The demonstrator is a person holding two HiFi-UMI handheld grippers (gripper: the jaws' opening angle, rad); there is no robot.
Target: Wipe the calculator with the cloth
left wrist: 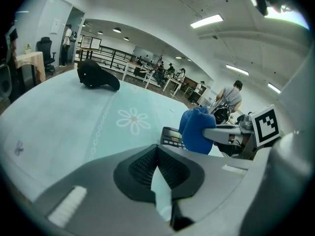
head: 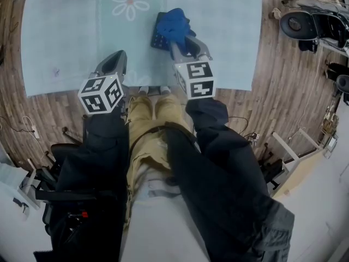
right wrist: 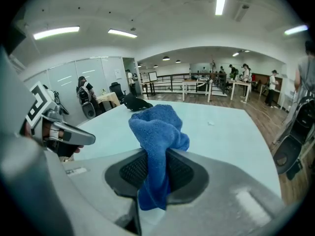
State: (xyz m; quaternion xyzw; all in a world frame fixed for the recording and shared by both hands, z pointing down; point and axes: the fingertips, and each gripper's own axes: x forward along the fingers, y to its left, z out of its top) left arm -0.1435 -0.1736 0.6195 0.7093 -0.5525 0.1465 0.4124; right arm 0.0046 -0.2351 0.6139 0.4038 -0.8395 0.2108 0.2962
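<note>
A dark calculator lies on the pale blue tablecloth, partly covered by the bunched blue cloth. My right gripper is shut on that cloth, which bulges out above the jaws. It hovers over the calculator's near right side. In the left gripper view the calculator shows just beyond the cloth. My left gripper sits to the left near the table's front edge, shut with nothing between its jaws.
A white flower print lies on the tablecloth beyond the calculator. A black object rests at the table's far end. A black chair base stands on the wooden floor to the right. The person's legs are below the table edge.
</note>
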